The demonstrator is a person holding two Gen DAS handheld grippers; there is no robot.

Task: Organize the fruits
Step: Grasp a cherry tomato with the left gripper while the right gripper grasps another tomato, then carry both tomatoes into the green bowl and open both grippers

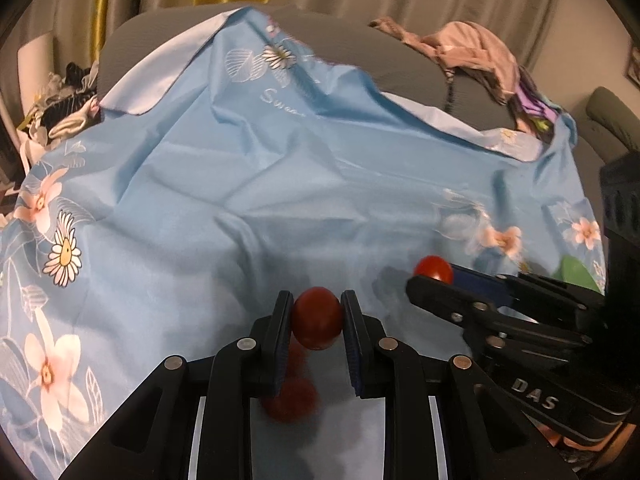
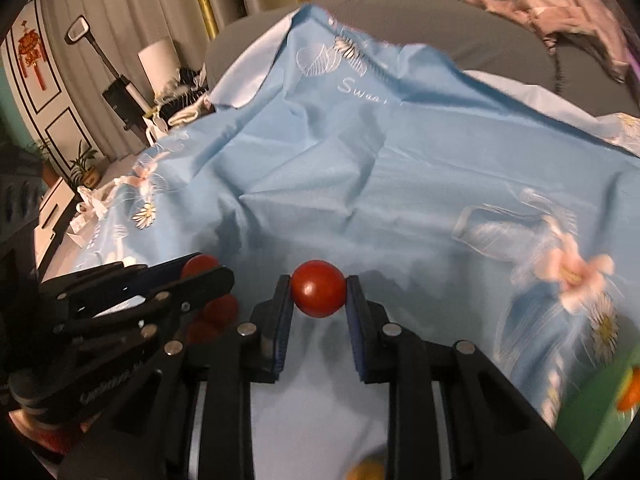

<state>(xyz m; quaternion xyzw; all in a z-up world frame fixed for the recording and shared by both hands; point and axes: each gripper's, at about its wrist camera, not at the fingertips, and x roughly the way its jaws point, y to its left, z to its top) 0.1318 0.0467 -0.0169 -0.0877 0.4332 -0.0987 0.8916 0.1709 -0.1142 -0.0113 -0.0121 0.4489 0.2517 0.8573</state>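
Both wrist views look steeply down, close over the blue sheet (image 1: pixel 280 168), side by side, sharing its "Sweet" print (image 2: pixel 362 94).

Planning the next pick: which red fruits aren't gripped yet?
The two blurred red fruits lying on the blue cloth beneath the left gripper; the other two sit clamped between pads.

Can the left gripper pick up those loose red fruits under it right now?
Probably not. The left gripper is already shut on a red fruit, so its jaws are full. The loose red fruits lie unobstructed on the blue cloth just below.
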